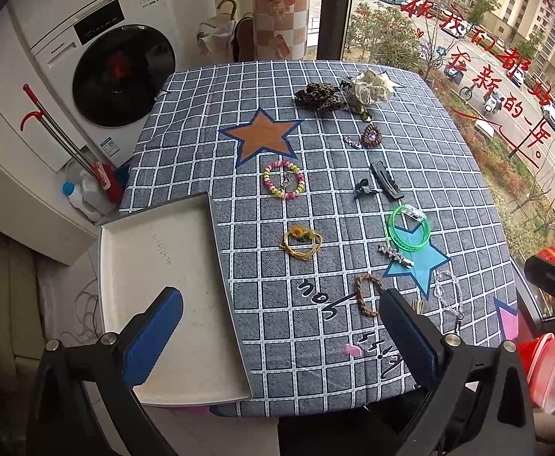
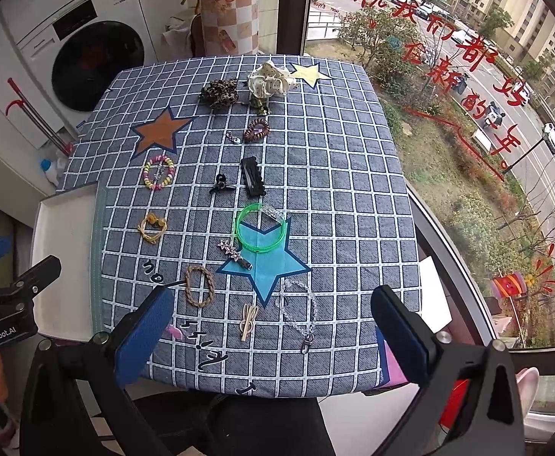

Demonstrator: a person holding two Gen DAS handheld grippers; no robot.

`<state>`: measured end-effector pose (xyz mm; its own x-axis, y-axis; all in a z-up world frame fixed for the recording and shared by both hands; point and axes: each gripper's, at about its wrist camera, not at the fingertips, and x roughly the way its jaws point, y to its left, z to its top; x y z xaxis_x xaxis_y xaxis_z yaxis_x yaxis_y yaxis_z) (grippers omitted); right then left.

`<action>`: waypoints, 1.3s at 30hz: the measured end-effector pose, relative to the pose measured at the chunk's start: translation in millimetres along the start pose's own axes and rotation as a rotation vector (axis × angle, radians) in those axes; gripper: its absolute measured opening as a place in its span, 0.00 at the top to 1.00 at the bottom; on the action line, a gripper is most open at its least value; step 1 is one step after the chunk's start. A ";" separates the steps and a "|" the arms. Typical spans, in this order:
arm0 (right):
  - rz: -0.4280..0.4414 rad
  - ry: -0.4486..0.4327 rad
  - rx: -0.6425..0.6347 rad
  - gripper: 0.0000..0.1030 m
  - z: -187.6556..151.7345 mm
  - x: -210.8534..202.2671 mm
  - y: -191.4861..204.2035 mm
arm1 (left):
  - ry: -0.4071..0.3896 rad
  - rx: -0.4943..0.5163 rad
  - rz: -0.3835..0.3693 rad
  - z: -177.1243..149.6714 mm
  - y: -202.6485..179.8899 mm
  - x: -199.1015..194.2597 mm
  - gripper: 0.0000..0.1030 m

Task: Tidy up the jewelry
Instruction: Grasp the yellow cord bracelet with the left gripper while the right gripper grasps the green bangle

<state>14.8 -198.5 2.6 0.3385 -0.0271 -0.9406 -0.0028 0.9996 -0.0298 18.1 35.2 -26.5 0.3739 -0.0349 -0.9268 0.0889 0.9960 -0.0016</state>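
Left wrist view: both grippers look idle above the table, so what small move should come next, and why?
Probably lower the open left gripper onto the brown braided bracelet, the piece nearest its fingers. The white tray beside it holds nothing yet, every piece lies on the checked cloth, and the right gripper is open too.

Two scrunchies [image 2: 220, 93], six bracelets [image 2: 262, 230], six clips [image 2: 252, 176], one tray [image 1: 163, 266].
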 end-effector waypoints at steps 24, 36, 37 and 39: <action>0.047 0.218 0.177 0.00 25.7 198.0 -31.2 | 0.121 0.021 -0.026 39.7 -35.7 182.7 0.06; -0.002 0.221 0.091 0.34 33.1 244.2 -22.8 | 0.138 -0.043 0.004 33.6 -33.2 222.2 0.26; -0.003 0.216 0.082 0.35 32.6 243.8 -22.3 | 0.128 -0.034 0.002 33.6 -35.9 220.3 0.36; -0.001 0.211 0.066 0.45 36.1 244.0 -11.4 | 0.118 -0.019 -0.002 31.8 -43.7 217.2 0.51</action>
<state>131.4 -216.1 -214.4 0.1343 -0.0230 -0.9907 0.0614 0.9980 -0.0148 124.7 -18.5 -215.8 0.2624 -0.0276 -0.9646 0.0715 0.9974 -0.0091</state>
